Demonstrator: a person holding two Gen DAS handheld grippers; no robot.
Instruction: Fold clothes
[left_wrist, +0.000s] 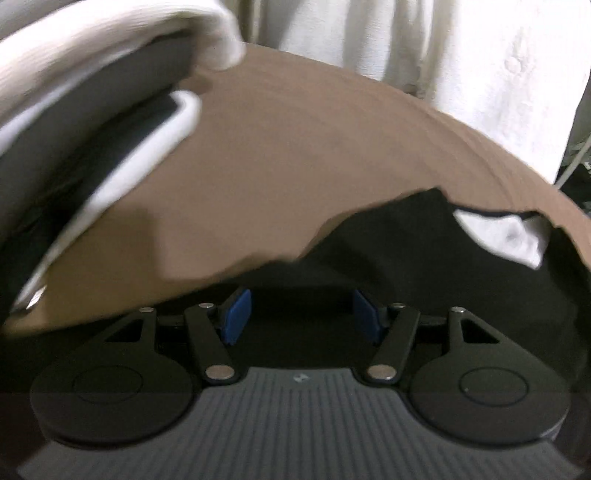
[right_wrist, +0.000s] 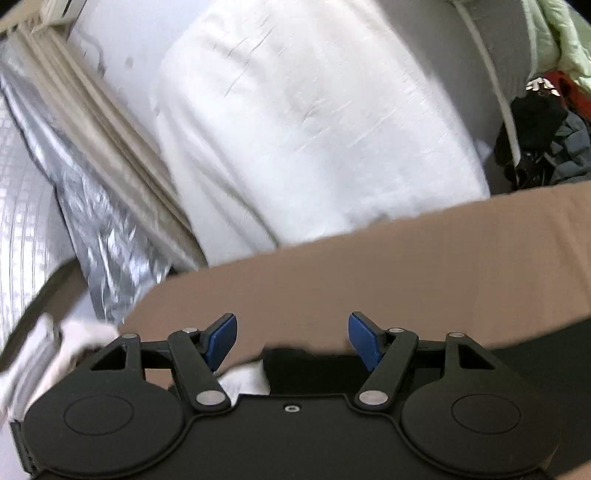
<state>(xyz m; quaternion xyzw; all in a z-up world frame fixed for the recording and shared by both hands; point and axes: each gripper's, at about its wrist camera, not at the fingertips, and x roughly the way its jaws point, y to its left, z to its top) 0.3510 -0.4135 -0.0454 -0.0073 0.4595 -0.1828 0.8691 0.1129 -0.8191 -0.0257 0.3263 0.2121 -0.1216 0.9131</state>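
Note:
A black garment (left_wrist: 388, 251) lies on the brown table (left_wrist: 277, 166), with a white patch (left_wrist: 509, 236) showing on it at the right. My left gripper (left_wrist: 301, 314) is open and empty just above the near edge of the black garment. In the right wrist view my right gripper (right_wrist: 291, 338) is open and empty over the brown table (right_wrist: 369, 266). A bit of black cloth (right_wrist: 306, 365) and white cloth (right_wrist: 243, 380) shows right under its fingers.
A white and dark folded pile (left_wrist: 92, 110) lies at the left of the table. A white sheet (right_wrist: 314, 110) hangs beyond the table's far edge. Silver foil (right_wrist: 92, 206) is at the left. A heap of dark clothes (right_wrist: 546, 136) sits at the far right.

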